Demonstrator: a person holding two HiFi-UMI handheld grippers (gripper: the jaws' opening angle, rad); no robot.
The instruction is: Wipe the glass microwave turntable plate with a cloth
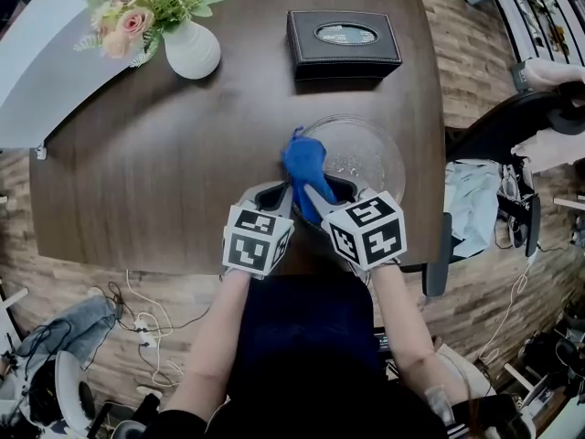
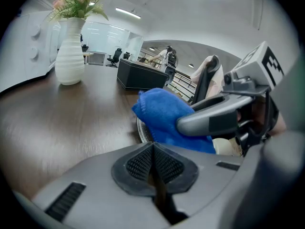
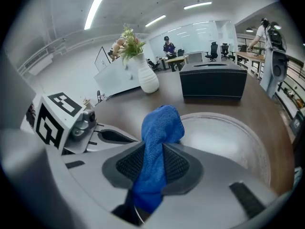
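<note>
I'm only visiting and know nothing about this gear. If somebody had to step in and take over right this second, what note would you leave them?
Left tongs: shut, nothing between them, by the plate's near-left edge.
Right tongs: shut on the blue cloth, whose free end sits over the near rim of the glass plate.
The plate lies flat on the brown table, in front of the person.
Done: the cloth is gripped and at the plate. How much has been wiped cannot be told.
Left: wipe the cloth across the plate, probably the whole surface.
</note>
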